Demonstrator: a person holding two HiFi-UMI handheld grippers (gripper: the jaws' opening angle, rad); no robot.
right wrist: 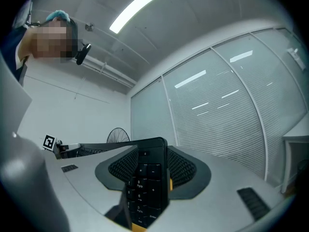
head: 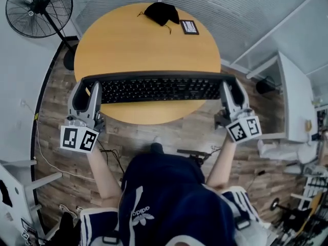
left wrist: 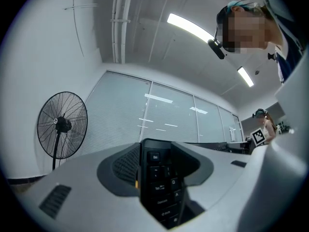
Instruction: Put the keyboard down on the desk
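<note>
Black keyboard (head: 156, 88) is held by both grippers, long axis running left-right, keys facing up toward the head cam. It lies over the near edge of the round wooden counter (head: 133, 40). Both ends stick out past the rim, over the wood-plank floor (head: 138, 132). Can't tell if its underside touches the counter or hangs just above it.

Left gripper (head: 88, 86) has the keyboard's left end, w/ its fingers (left wrist: 120, 170) pinching it. In the left gripper view the Esc corner stands btwn the two ribbed pads. Right gripper (head: 230, 86) has the right end, and its fingers (right wrist: 186, 170) are clamped on the numpad side, one pad on each face. A marker cube sits at the near end of each gripper, w/ a bare forearm behind it.

On the far side of the counter there's a black cloth item (head: 161, 13). Just beside it to the right is a small dark-framed card (head: 189, 27). Both are well apart from the keyboard. A standing fan (head: 38, 8) is on the floor off the counter's left. The person's dark shorts (head: 169, 204) w/ white trim fill the bottom of the head view.
</note>
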